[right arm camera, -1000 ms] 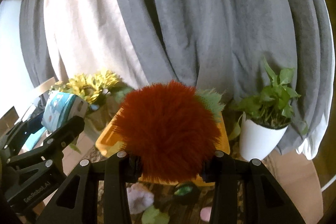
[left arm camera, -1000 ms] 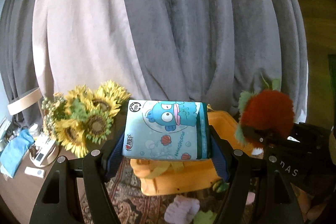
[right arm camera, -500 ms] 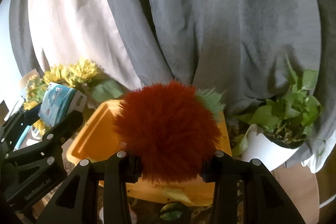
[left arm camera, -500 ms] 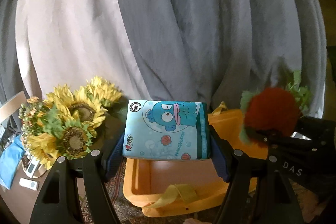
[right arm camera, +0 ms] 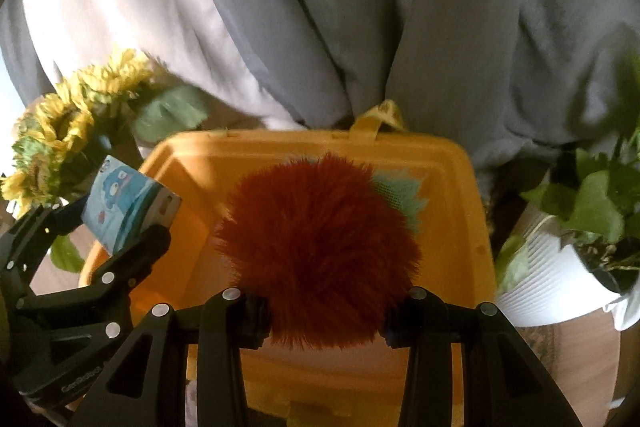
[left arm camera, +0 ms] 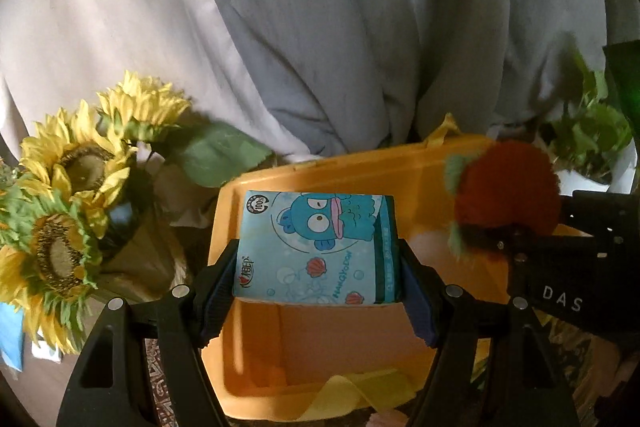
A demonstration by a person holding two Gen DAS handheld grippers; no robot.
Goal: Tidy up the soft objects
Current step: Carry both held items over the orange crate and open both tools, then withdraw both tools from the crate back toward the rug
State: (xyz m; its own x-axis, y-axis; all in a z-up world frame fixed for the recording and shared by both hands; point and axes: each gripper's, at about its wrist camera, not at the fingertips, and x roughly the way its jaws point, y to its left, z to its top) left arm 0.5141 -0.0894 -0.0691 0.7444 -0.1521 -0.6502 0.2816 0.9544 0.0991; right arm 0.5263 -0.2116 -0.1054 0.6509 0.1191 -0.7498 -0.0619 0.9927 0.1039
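Blue tissue pack [left arm camera: 316, 249] clamped in left gripper [left arm camera: 318, 287], above orange bin [left arm camera: 420, 179]. Red fuzzy plush [right arm camera: 320, 251] pinched in right gripper [right arm camera: 326, 311], over same bin. Sunflowers [left arm camera: 72, 183] left, potted plant [right arm camera: 576, 227] right.

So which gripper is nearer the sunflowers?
Left. The left gripper is beside the sunflowers; the right gripper is farther, toward the potted plant.

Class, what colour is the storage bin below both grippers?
Orange bin, with a yellow strap handle; clearest in the right wrist view.
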